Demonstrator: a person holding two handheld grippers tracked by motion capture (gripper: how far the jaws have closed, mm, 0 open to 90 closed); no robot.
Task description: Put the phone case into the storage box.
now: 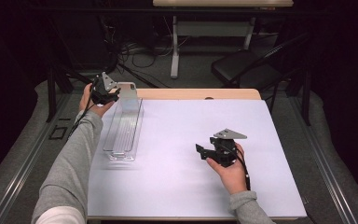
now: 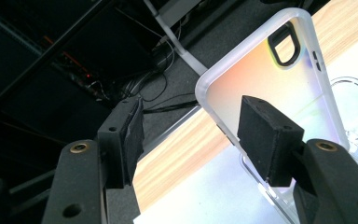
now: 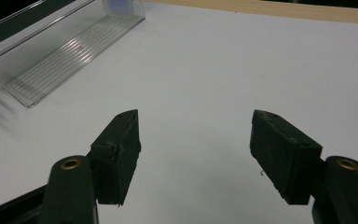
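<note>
The phone case [image 2: 265, 88] stands upright at the far end of the clear tray [image 1: 121, 128], by the table's left edge. The left gripper [image 2: 191, 135] sits right at it, jaws apart, not pinching it. The right gripper [image 3: 193, 149] hangs wide and empty over the white mat [image 1: 182, 140].

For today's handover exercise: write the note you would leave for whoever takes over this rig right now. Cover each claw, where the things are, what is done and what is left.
Left claw: open, nothing pinched; one pad lies in front of the phone case, whether it touches I cannot tell.
Right claw: open and empty, over the white mat, right of the tray.
Things: the phone case stands upright at the far end of the clear tray, which lies at the mat's left side.
Done: the case appears to be placed in the tray.
Left: probably draw the left claw clear without tipping the case, then check that it stands.
</note>
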